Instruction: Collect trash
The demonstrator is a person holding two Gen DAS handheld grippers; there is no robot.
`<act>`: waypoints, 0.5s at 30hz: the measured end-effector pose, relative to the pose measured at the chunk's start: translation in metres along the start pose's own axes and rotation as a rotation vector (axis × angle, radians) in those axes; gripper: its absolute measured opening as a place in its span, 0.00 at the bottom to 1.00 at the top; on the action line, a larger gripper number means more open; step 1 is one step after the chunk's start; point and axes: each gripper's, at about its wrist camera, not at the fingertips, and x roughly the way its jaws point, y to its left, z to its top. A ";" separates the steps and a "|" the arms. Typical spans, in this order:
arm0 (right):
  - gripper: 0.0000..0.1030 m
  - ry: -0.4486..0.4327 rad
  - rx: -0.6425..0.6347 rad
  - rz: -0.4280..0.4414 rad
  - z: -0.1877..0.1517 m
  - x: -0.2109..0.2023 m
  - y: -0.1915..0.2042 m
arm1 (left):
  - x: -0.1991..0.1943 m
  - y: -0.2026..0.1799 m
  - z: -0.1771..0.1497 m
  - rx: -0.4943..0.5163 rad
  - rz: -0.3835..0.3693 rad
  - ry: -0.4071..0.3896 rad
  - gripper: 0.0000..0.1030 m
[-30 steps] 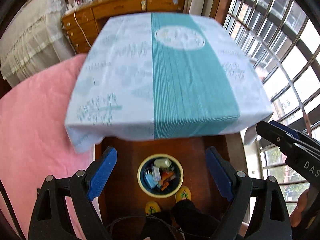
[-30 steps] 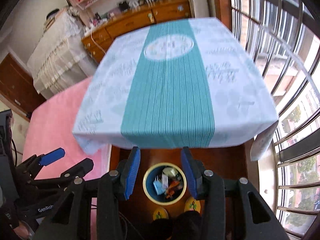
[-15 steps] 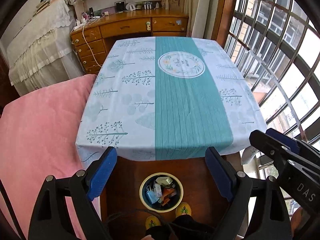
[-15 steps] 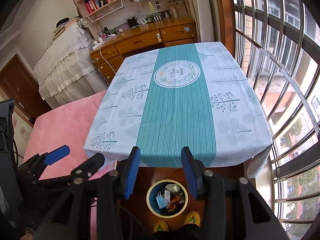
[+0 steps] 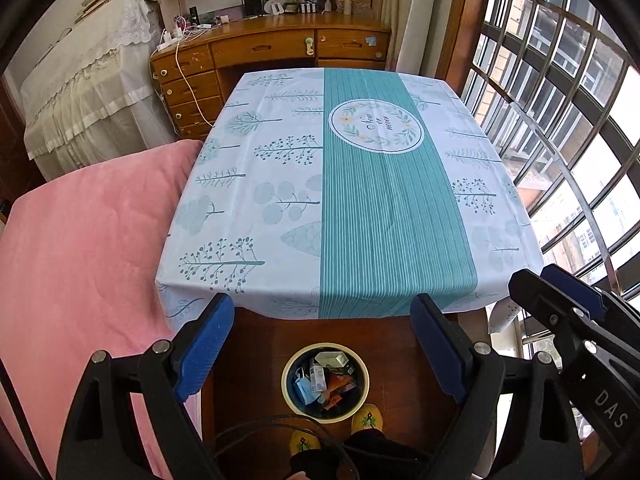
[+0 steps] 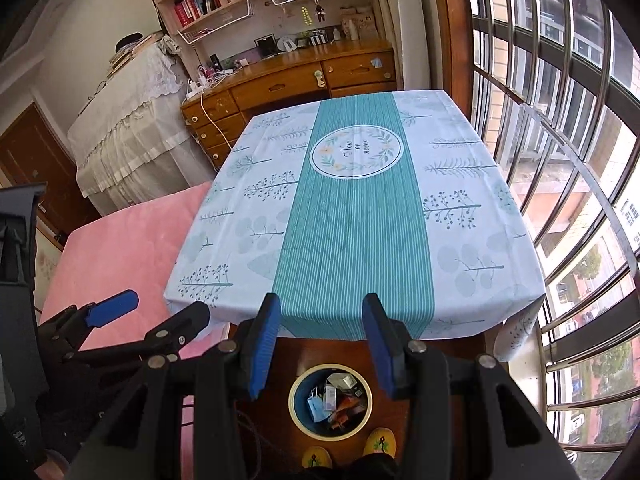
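A round blue bin with a cream rim [image 5: 285,380] stands on the wooden floor below the table's near edge. It holds trash [image 5: 324,380]: small boxes, wrappers and a blue pouch. My left gripper [image 5: 322,302] hangs above it, open wide with nothing between its blue pads. The right wrist view shows the same bin [image 6: 291,398] and trash [image 6: 332,396]. My right gripper [image 6: 322,300] stands about half open above it and is empty. The table, under a white and teal cloth [image 5: 360,200], has nothing on it.
A pink bed cover [image 5: 80,260] lies left of the table. A wooden desk with drawers [image 5: 272,48] stands behind it, and a barred window [image 5: 560,120] runs along the right. A person's yellow slippers [image 5: 368,416] stand beside the bin.
Both views have risen and pulled back from the table, so its whole top and the desk behind now show. The bin sits lower in each view. Neither gripper's jaws moved.
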 end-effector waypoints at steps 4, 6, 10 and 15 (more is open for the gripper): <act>0.42 -0.006 -0.006 0.001 0.001 0.000 0.001 | 0.001 0.000 0.000 0.000 0.002 0.003 0.86; 0.42 -0.005 -0.006 0.000 0.002 0.000 0.001 | 0.001 0.000 0.000 0.003 0.002 0.003 0.86; 0.42 0.004 0.001 -0.001 0.002 0.003 0.001 | 0.001 -0.002 0.000 0.015 0.002 0.002 0.86; 0.42 0.008 0.004 -0.004 0.003 0.005 0.000 | 0.003 -0.004 -0.001 0.018 0.008 0.009 0.86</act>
